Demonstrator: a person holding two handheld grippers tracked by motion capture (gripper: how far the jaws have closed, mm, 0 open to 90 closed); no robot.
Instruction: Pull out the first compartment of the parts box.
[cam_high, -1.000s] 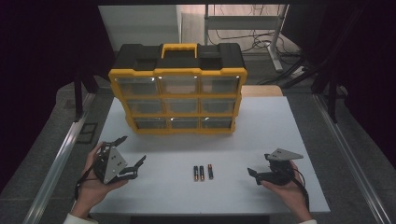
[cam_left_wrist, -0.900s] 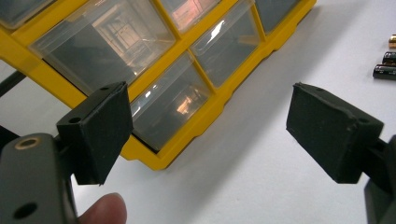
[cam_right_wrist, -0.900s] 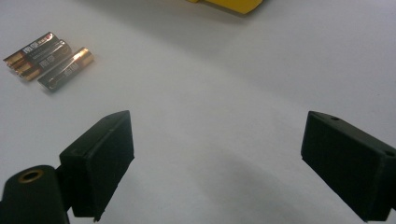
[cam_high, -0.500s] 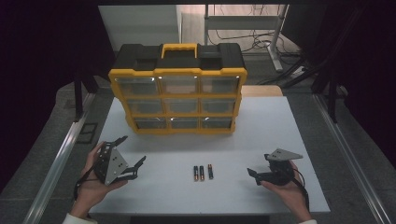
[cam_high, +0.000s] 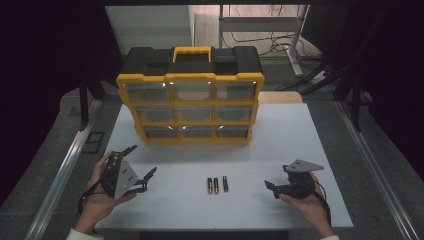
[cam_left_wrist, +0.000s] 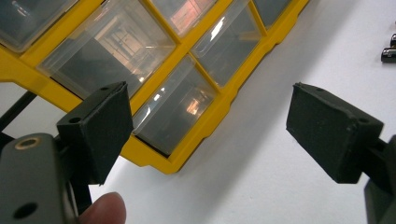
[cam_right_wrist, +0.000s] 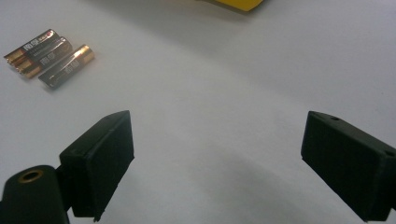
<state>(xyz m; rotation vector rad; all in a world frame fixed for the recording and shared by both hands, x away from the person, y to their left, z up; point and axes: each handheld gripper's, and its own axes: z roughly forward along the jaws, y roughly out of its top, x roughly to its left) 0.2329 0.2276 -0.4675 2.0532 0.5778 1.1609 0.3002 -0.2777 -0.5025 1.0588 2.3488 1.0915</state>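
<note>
A yellow and black organizer case (cam_high: 190, 107) with clear drawers stands upright at the back middle of the white table (cam_high: 285, 135). Three batteries (cam_high: 217, 185) lie side by side near the front centre. My left gripper (cam_high: 143, 160) is held at the front left, open and empty, its jaws angled toward the case. In the left gripper view its jaws (cam_left_wrist: 210, 121) frame the case's lower drawers (cam_left_wrist: 173, 107), with the batteries (cam_left_wrist: 388, 50) at the right edge. My right gripper (cam_high: 276, 177) rests open at the front right. Its own view (cam_right_wrist: 217, 158) has the batteries (cam_right_wrist: 49, 58) at the upper left.
Metal rails run along both sides of the table. Behind the case are a desk frame and loose cables on the floor. Bare table surface lies between the batteries and each gripper, and in front of the case.
</note>
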